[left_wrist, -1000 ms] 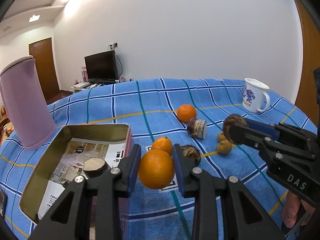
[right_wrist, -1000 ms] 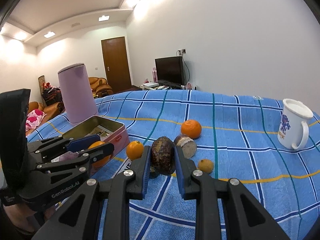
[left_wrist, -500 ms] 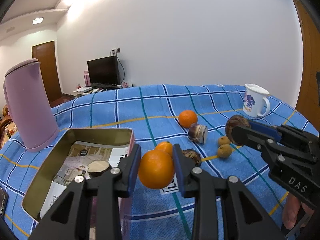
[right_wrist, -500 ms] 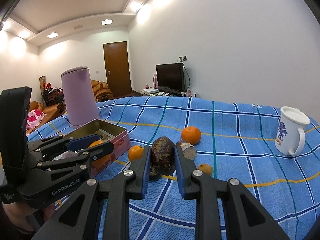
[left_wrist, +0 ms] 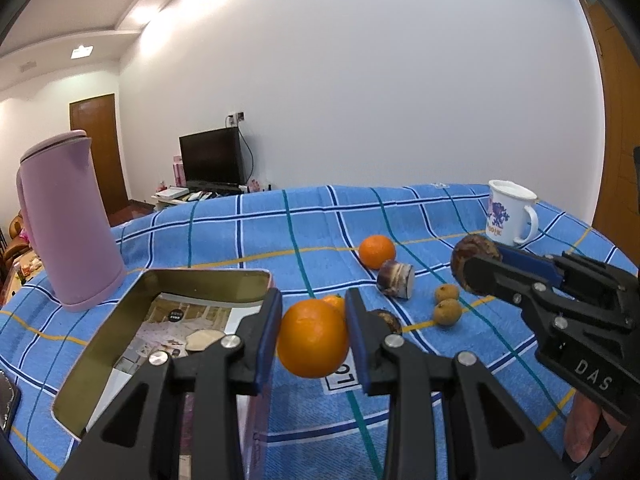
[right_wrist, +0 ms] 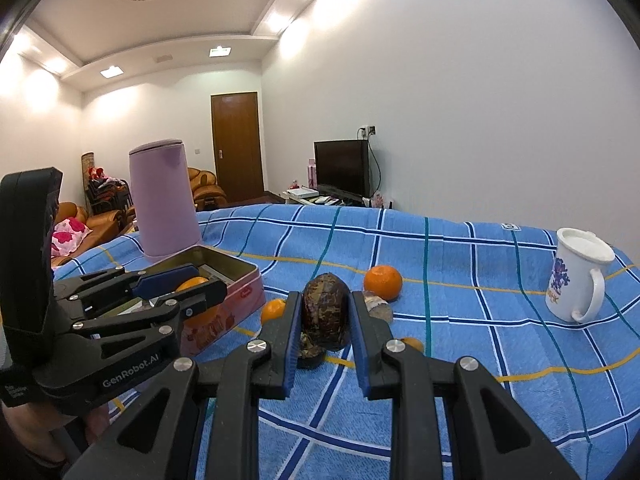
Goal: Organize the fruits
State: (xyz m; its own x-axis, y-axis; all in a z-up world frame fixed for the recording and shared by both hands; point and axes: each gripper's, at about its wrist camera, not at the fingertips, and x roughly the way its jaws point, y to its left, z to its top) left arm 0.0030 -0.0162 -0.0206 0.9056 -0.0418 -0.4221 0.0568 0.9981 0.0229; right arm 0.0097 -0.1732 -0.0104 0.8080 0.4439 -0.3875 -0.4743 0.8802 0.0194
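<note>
We've got the left tongs (left_wrist: 313, 338) clamped on an orange (left_wrist: 313, 338), carried off the table (left_wrist: 280, 224) just right of the open tin (left_wrist: 208, 276) — lined up, we reckon, for a drop inside, where one cut piece (left_wrist: 204, 338) already lies. The right tongs (right_wrist: 325, 318) are pinched tight on a dark brown fruit (right_wrist: 325, 310), also lifted, prob. next in line. Other fruit — two oranges, small yellow ones, a cut chunk — sits farther off on the cloth, w/ the mug (left_wrist: 510, 216) at far right.

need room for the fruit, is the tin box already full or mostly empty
Mostly empty: the open tin box shows its printed paper liner, with only one pale cut piece lying inside.
</note>
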